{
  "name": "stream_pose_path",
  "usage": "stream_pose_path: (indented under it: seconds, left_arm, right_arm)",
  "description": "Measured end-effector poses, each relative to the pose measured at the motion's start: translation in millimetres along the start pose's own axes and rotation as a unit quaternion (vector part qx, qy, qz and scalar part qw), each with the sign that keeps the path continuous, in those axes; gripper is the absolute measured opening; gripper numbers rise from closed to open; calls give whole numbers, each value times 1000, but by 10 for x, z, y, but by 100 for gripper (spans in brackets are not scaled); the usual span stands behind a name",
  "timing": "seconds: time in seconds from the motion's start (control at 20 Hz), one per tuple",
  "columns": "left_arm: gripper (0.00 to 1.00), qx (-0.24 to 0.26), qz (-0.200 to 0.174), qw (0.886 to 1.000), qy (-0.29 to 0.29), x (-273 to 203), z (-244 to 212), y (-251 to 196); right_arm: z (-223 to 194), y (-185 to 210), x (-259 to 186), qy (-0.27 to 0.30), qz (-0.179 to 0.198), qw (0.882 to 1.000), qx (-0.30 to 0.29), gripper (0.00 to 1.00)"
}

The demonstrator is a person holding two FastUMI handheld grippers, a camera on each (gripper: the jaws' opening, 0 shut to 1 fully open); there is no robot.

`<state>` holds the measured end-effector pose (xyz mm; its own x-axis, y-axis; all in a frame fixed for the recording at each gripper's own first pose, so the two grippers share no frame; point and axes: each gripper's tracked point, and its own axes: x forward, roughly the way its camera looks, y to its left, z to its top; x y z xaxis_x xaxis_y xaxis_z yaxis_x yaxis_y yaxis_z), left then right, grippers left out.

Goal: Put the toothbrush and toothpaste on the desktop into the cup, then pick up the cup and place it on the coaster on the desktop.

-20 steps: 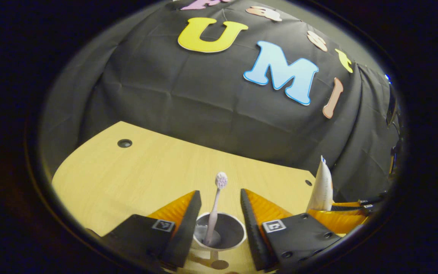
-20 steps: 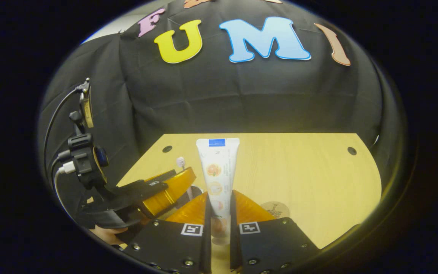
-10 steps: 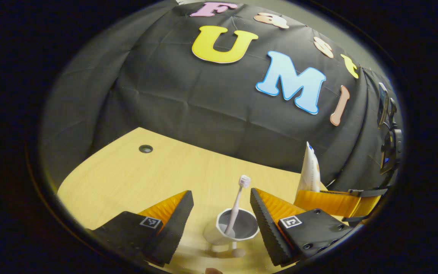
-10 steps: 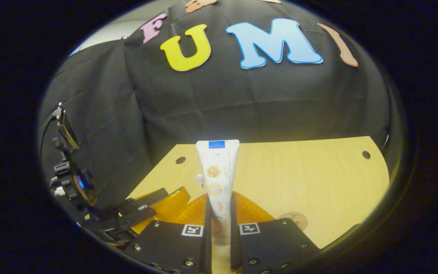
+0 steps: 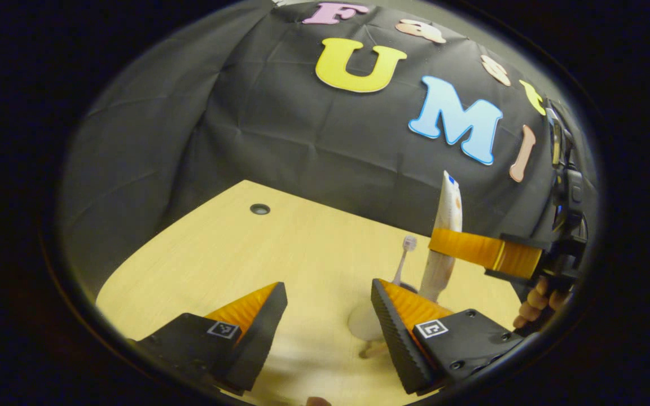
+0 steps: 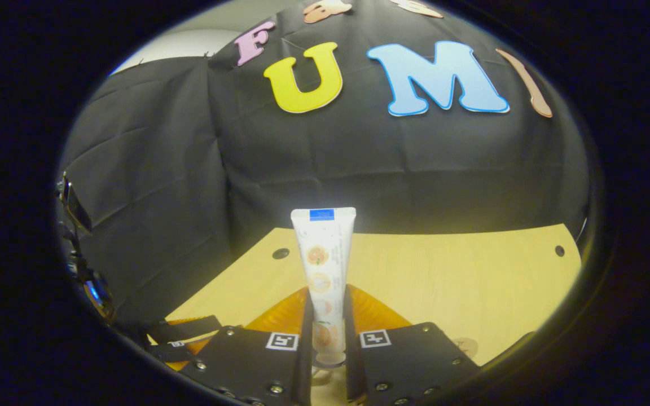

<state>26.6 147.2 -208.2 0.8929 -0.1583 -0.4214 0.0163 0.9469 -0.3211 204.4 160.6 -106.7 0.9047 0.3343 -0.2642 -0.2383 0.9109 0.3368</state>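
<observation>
Toothpaste, a white plastic tube [image 6: 323, 270] with orange fruit prints and a blue band at its flat crimped end, stands clamped in my right claw [image 6: 325, 344]. Both fingers press on the lower part of the tube, just above its cap. Long axis: near vertical. Crimped end: up. Cap end: down, toward the pale wood-grain surface [image 6: 443, 282].

In the left gripper view, the same tube [image 5: 444, 237] appears at the right, gripped by the right claw [image 5: 443, 248], with a hand [image 5: 536, 304] on the handle. The tube leans slightly, crimped end uppermost. Its lower end sits over the white cup [image 5: 365, 322], which is blurred and partly hidden behind one finger of my left claw [image 5: 328, 316]. Whether the cap has entered the cup, I cannot tell.

Toothbrush, pale handle with a white bristle head [image 5: 404, 260]: it stands in the cup, head up, long axis tilted a little to the right, just beside the tube.

Left claw state: fingers wide apart, holding nothing, set low over the surface [image 5: 257, 259] with the cup near its right finger.

Coaster, a round brown disc [image 6: 466, 346], lies flat on the surface at the lower right of the right gripper view, apart from the tube.
</observation>
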Motion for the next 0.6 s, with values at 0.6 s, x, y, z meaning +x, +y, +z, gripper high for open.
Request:
stream_pose_path:
  seconds: [0.6]
  left_arm:
    - [98, 13, 9, 999, 32, -122, -199, 156]
  right_arm:
    - [-386, 26, 7, 50, -20, 995, -82, 37]
